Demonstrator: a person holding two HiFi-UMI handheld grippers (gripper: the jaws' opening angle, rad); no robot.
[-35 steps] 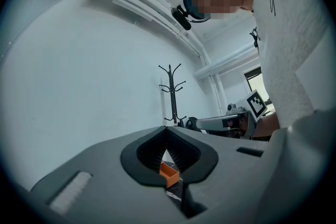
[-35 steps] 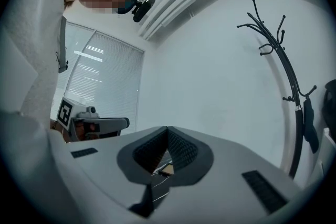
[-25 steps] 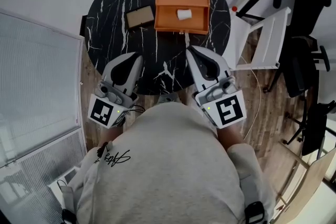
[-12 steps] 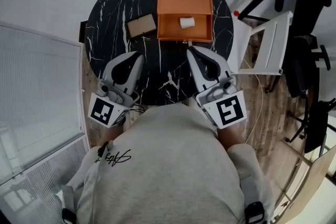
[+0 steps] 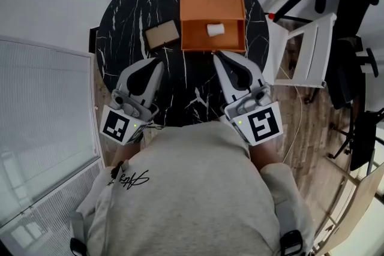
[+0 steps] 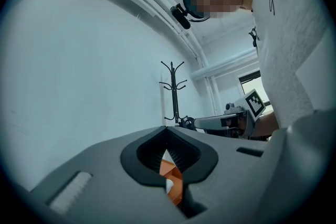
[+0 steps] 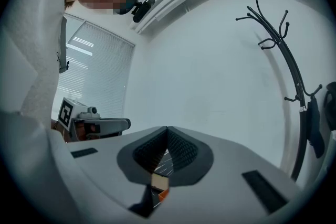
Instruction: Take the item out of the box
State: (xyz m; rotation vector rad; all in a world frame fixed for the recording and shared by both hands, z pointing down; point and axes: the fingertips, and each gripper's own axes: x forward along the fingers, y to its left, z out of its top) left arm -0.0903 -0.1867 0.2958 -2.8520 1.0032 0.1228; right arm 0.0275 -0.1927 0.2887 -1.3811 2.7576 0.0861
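item point(image 5: 215, 29), small, white: lies inside open orange box point(image 5: 195, 36), far side of round black marble table point(image 5: 126, 15). tan block point(image 5: 162, 34) just left of box. left gripper point(image 5: 157, 63), right gripper point(image 5: 217, 57): jaws closed together, empty, nearer the person; right tip near box front.

From where I stand, no word or number here can be read. The black script print point(image 5: 129, 178) on the person's grey sweatshirt point(image 5: 198, 189) is too small and slanted to make out. The marker cube point(image 5: 117, 126) on the left gripper point(image 5: 158, 62) and the marker cube point(image 5: 260, 125) on the right gripper point(image 5: 216, 56) carry only black-and-white square patterns, no letters.
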